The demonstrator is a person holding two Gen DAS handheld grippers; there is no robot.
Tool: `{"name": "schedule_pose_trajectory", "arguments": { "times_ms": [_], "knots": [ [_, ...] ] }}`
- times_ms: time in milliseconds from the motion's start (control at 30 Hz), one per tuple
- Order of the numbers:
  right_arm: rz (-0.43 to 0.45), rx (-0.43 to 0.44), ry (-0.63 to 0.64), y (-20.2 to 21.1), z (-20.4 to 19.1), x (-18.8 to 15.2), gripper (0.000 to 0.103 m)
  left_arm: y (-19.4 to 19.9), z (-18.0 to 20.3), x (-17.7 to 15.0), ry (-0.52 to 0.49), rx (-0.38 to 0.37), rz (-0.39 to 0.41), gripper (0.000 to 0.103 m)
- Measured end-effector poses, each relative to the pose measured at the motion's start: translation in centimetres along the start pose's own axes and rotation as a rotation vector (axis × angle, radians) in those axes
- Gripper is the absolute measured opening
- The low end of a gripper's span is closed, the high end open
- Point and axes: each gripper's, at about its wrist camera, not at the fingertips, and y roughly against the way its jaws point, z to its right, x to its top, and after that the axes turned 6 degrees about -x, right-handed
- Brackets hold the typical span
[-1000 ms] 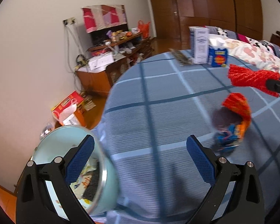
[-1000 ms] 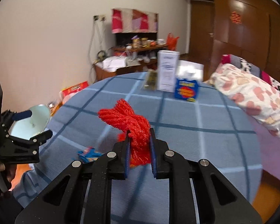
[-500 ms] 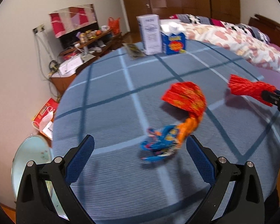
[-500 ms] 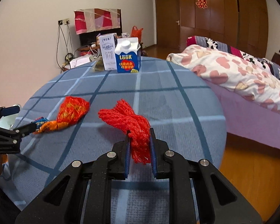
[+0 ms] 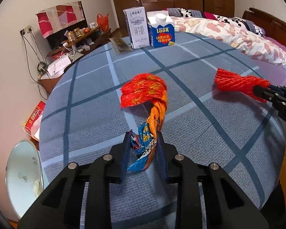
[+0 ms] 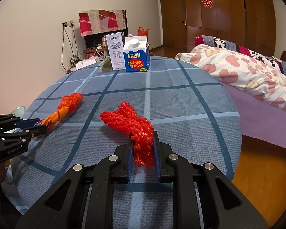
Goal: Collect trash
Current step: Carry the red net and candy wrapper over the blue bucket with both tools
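I am working over the round table (image 5: 200, 103) with its blue checked cloth, which is filling the middle of both views. Far off at its upper edge, the white milk carton (image 5: 136, 28) and the blue carton (image 5: 161, 31) are standing side by side. At the lower left of the left wrist view, the pale bin (image 5: 22, 168) is waiting below the table's edge.

The twisted snack wrapper (image 5: 148, 103) is lying at the centre of that view, its long axis running away from me: red bunched end toward the upper middle, blue and orange tail pointing down into my left gripper (image 5: 143, 152). My left jaws are closing with that tail between the pads; they look to be touching it on both sides.

My right gripper (image 6: 143, 152) is clamping the red mesh net (image 6: 131, 124), which is fanning out toward the upper left of the right wrist view.

I am judging the bin lies nearer my left hand, off the lower left, so the wrapper should be going first.
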Motion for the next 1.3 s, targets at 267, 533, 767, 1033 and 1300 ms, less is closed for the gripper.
{"name": "schedule_pose_trajectory", "arguments": {
  "times_ms": [267, 533, 767, 1033, 1300],
  "knots": [
    [0.027, 0.023, 0.016, 0.5, -1.4, 0.7, 0.019, 1.5, -1.6, -0.5, 0.015, 0.021, 0.024, 0.026],
    [0.053, 0.062, 0.043, 0.9, -4.0, 2.1, 0.019, 3.6, -4.8, -1.3, 0.040, 0.075, 0.048, 0.026],
    [0.054, 0.109, 0.089, 0.7, -7.6, 3.1, 0.019, 5.3, -8.0, -2.6, 0.086, 0.126, 0.060, 0.026],
    [0.053, 0.160, 0.138, 0.1, -12.1, 4.1, 0.019, 7.2, -11.1, -4.1, 0.122, 0.179, 0.070, 0.026],
    [0.050, 0.201, 0.180, -0.7, -15.8, 5.0, 0.019, 8.4, -14.1, -5.8, 0.168, 0.231, 0.065, 0.026]
  ]
}}
